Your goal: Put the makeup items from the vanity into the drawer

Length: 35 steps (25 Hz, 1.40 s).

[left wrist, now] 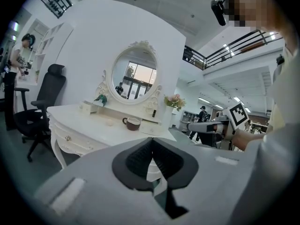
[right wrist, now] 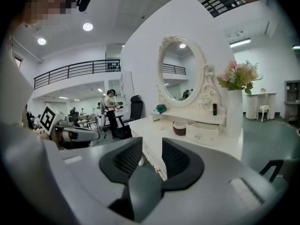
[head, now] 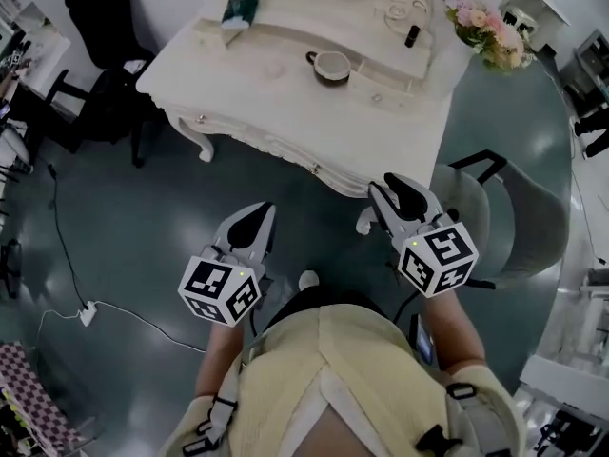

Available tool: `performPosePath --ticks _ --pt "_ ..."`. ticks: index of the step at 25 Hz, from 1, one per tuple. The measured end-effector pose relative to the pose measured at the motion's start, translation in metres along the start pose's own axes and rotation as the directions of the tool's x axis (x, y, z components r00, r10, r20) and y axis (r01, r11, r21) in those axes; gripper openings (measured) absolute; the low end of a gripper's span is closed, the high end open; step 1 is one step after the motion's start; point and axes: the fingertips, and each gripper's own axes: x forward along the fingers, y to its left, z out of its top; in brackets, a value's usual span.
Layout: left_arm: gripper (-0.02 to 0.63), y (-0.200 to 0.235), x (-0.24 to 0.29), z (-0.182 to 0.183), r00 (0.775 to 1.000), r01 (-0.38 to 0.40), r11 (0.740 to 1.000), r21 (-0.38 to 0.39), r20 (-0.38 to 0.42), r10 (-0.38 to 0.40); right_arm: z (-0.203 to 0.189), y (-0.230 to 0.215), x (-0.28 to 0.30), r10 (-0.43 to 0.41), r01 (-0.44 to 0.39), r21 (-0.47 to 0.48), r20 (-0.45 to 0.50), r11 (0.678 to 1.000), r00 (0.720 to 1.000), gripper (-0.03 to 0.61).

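The white vanity stands ahead of me under an oval mirror. On its raised shelf stand a black lipstick tube and a teal item. A brown-and-white cup and a small pale round item rest on the top. A little knobbed drawer sits below the shelf. My left gripper is held short of the vanity's front edge, shut and empty. My right gripper hovers by the front right corner, open with nothing between its pads.
A vase of pink flowers stands at the vanity's right end. A grey chair is close on my right. A black office chair stands left of the vanity. A white cable and plug lie on the dark floor.
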Motion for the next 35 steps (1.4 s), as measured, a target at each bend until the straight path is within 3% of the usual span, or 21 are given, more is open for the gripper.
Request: performPosePath --ticks 11,20,35 --pt "0.000 0.034 0.029 0.008 0.999 0.041 0.999 0.029 -0.004 -0.041 0.036 -0.037 0.038 -0.125 0.126 -0.030 0.027 0.992 0.992 0.173" --pt "0.001 0.051 0.086 0.045 0.999 0.008 0.999 0.046 0.045 -0.010 0.078 -0.119 0.074 -0.209 0.210 0.008 0.086 0.978 0.974 0.179" --pt "0.000 0.058 0.201 0.090 0.998 0.038 0.996 0.084 0.037 -0.042 0.109 -0.240 0.140 -0.304 0.302 0.041 0.050 0.952 0.951 0.179"
